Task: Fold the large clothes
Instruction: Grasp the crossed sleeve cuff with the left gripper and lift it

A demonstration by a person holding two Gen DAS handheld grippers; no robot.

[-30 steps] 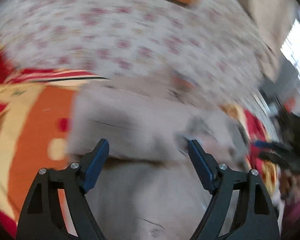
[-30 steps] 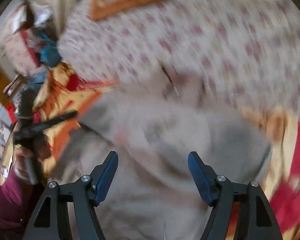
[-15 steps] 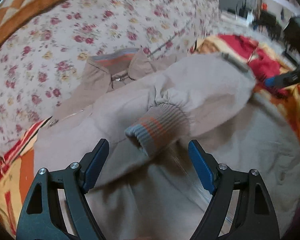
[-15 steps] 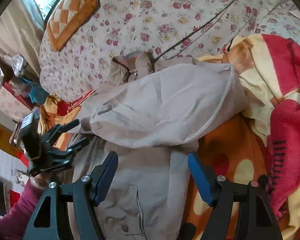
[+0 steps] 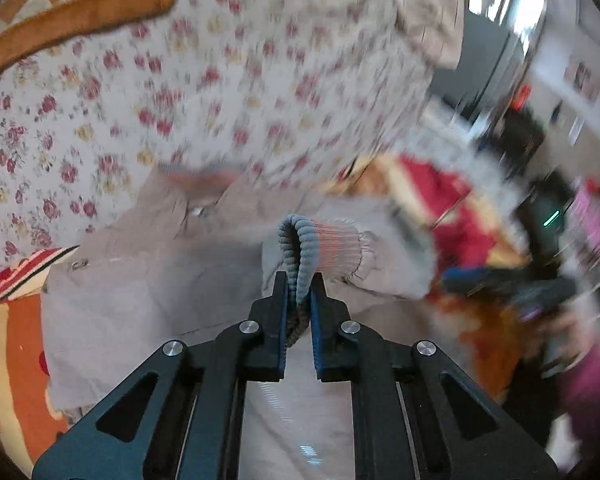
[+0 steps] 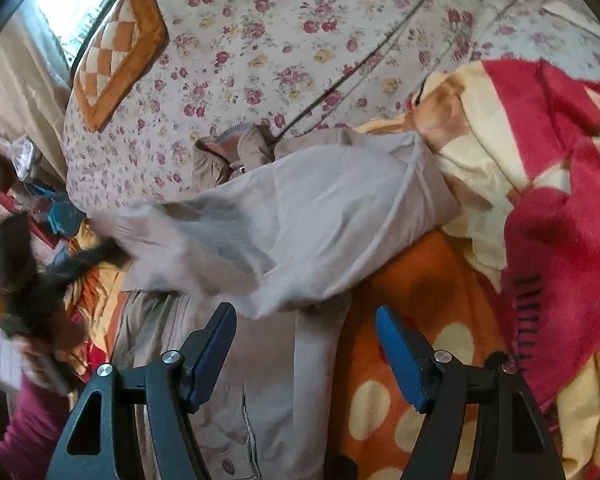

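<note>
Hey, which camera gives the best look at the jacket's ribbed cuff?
The left wrist view: the ribbed cuff sits centre frame, pinched in the left gripper. In the right wrist view that sleeve end is only a blur at the left.

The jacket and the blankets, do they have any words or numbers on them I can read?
None can be read.
The beige jacket shows no print.
The orange spotted blanket shows only patterns.
The flowered cover shows only roses.
Wall pictures in the left wrist view: too blurred.
</note>
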